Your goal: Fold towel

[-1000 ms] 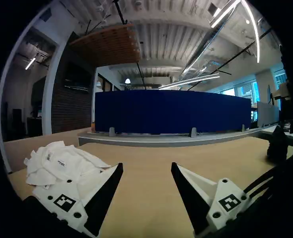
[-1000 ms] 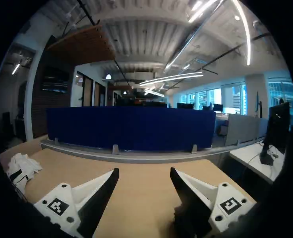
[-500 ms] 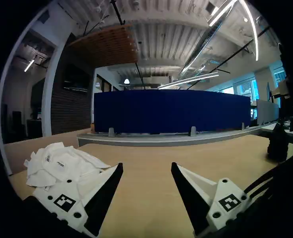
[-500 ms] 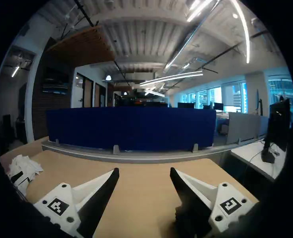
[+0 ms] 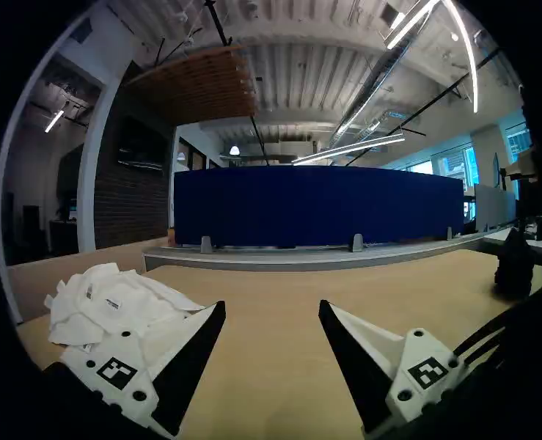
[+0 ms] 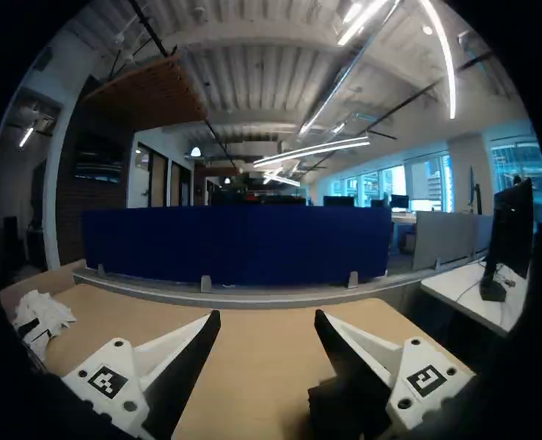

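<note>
A crumpled white towel lies on the wooden table at the left, partly behind my left gripper's left finger. My left gripper hovers low over the table, open, with nothing between its fingers. In the right gripper view the same towel shows small at the far left edge of the table. My right gripper is open too, empty, well to the right of the towel.
A blue partition on a grey rail closes the table's far edge. A dark object stands at the right of the table. Another dark object lies under my right gripper's right finger. A neighbouring desk with a monitor stands at right.
The left gripper's fingers have spread very slightly. The right gripper's view has dropped a little, tilting upward; the towel has not moved.
</note>
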A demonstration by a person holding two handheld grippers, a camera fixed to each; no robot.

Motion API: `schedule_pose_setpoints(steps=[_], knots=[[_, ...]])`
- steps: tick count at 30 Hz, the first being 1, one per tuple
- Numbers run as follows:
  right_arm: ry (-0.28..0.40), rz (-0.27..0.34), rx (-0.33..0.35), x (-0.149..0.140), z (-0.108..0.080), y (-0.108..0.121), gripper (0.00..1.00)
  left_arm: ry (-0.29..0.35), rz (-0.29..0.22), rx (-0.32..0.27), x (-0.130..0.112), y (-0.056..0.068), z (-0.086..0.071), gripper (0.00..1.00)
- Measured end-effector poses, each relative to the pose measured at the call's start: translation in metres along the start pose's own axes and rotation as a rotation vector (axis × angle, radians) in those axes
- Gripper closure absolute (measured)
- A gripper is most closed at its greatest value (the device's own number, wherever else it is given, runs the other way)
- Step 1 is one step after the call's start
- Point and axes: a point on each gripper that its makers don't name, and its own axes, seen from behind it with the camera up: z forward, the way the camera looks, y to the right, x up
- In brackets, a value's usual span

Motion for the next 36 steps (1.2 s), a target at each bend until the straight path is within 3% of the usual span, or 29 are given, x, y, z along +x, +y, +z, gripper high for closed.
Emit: schedule_pose_setpoints(steps=[6, 14, 21, 27, 36], knots=[[0.018, -0.012, -0.011, -0.006, 0.0, 0.013, 0.0, 0.0, 0.0, 0.0, 0.0, 0.0, 0.0, 0.06], [0.037, 0.001, 0.037, -0.035, -0.003, 0.007, 0.0, 0.0, -0.001, 0.0, 0.001, 0.0, 0.0, 0.06], [0.044, 0.005, 0.06, -0.073, -0.006, 0.009, 0.0, 0.0, 0.0, 0.0, 0.001, 0.0, 0.001, 0.06], [0.031, 0.025, 0.036, -0.112, -0.009, 0.021, 0.0, 0.0, -0.001, 0.0, 0.001, 0.001, 0.0, 0.06], [0.046, 0.05, 0.048, -0.139, -0.011, 0.021, 0.01, 0.0, -0.001, 0.0, 0.002, 0.001, 0.0, 0.06]])
